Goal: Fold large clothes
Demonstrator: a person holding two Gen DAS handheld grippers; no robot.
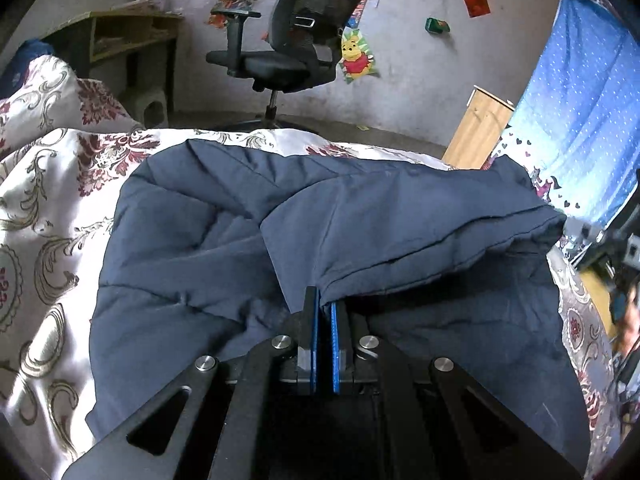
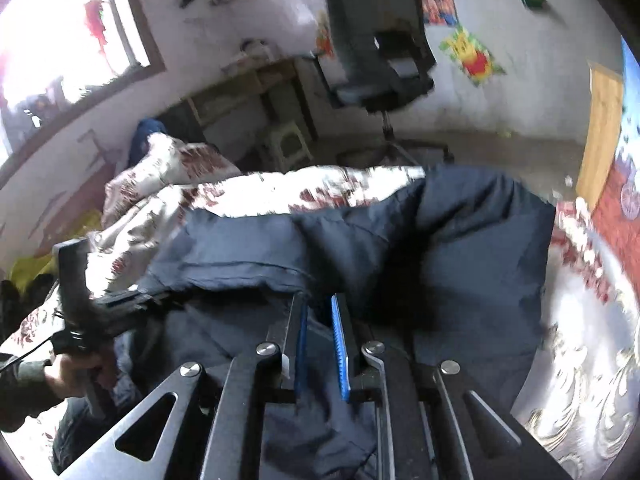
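A large navy blue garment (image 1: 320,216) lies rumpled on a floral bedspread (image 1: 60,200). My left gripper (image 1: 324,304) is shut on a hem of the garment, and the lifted fold runs from it up to the right. In the right wrist view the garment (image 2: 460,248) fills the middle, and my right gripper (image 2: 320,312) is shut on a fold of it, with cloth bunched between the blue pads. The left gripper (image 2: 120,304) shows at the left edge of that view, held by a hand. The right wrist view is blurred.
A black office chair (image 1: 296,40) stands beyond the bed by a wall with stickers. A wooden desk (image 1: 120,36) is at the back left, a wooden panel (image 1: 476,132) and a blue dotted curtain (image 1: 580,112) at the right. A pillow (image 1: 48,92) lies at the left.
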